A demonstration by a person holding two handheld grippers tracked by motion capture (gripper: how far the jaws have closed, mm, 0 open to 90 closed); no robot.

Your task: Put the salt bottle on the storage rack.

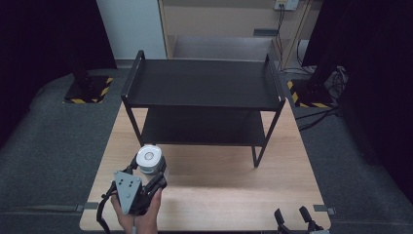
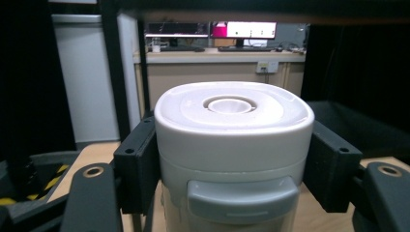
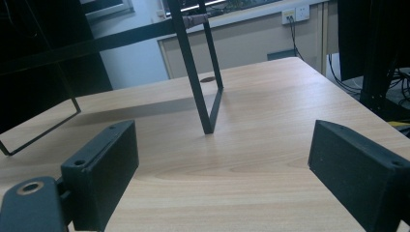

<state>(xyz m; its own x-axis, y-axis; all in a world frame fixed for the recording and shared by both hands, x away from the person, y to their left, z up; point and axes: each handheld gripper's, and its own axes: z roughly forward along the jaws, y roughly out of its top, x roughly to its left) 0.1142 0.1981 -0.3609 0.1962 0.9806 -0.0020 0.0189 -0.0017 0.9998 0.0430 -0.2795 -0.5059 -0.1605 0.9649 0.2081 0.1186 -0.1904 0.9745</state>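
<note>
A white round-cornered canister (image 1: 149, 160) with a grey latch (image 2: 241, 199) on its lid stands near the table's front left, in front of the black two-tier shelf (image 1: 203, 84). My left gripper (image 1: 148, 171) is shut on the canister, one black jaw pressed against each side just under the lid (image 2: 231, 116). A hand holds that gripper from below. My right gripper (image 1: 293, 214) stands open at the table's front right edge, with nothing but bare wood between its jaws (image 3: 220, 164).
The wooden table (image 1: 219, 180) carries the shelf across its far half; a black shelf leg (image 3: 203, 96) stands ahead of my right gripper. Dark stands with yellow-black striped bases (image 1: 87, 90) sit on the floor left and right of the table.
</note>
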